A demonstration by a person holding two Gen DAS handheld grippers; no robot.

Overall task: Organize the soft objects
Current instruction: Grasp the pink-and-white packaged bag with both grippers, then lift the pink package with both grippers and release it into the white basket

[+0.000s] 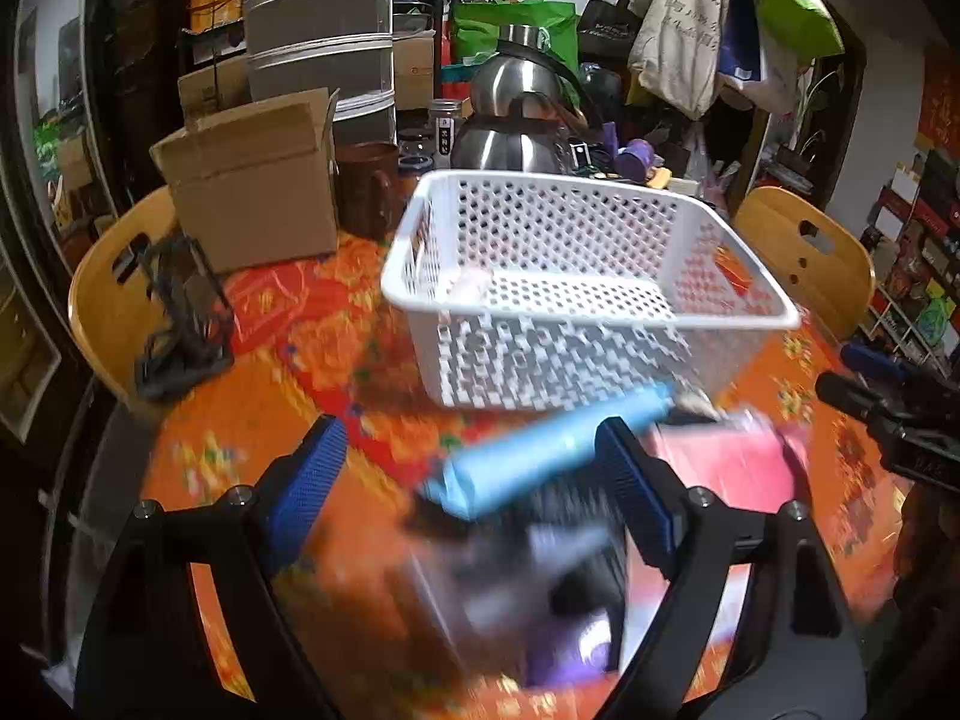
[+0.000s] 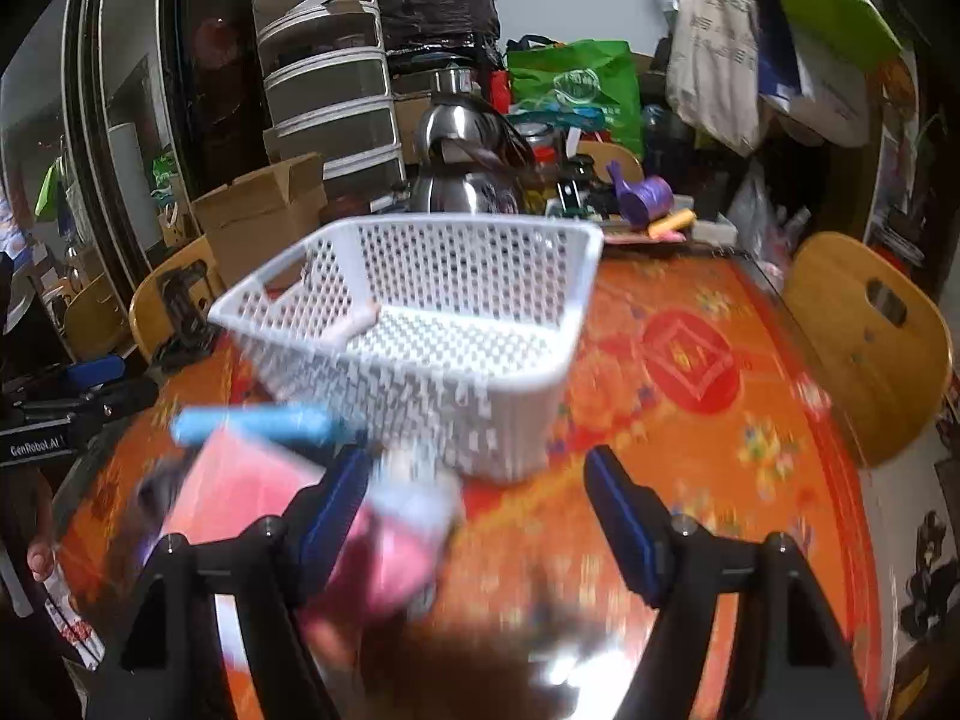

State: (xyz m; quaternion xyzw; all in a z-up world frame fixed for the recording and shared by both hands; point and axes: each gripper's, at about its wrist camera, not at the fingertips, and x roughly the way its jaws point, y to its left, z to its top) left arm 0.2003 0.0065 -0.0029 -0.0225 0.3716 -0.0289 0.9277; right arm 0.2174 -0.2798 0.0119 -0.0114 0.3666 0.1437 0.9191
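A white perforated basket (image 1: 576, 276) stands on the orange table; it also shows in the right wrist view (image 2: 420, 324), with a small pale object (image 2: 354, 324) inside. A light blue roll (image 1: 540, 450) lies in front of the basket, next to a pink soft item (image 1: 726, 462) and a blurred dark item (image 1: 540, 576). My left gripper (image 1: 474, 480) is open above the blue roll. My right gripper (image 2: 474, 504) is open, with the pink item (image 2: 252, 486) and blue roll (image 2: 258, 426) at its left finger. Both views are motion-blurred.
A cardboard box (image 1: 252, 180), a brown mug (image 1: 372, 186) and steel kettles (image 1: 516, 120) stand behind the basket. Wooden chairs (image 1: 804, 258) flank the table. A black wire rack (image 1: 180, 312) sits at the left. The right gripper shows at the left view's right edge (image 1: 888, 414).
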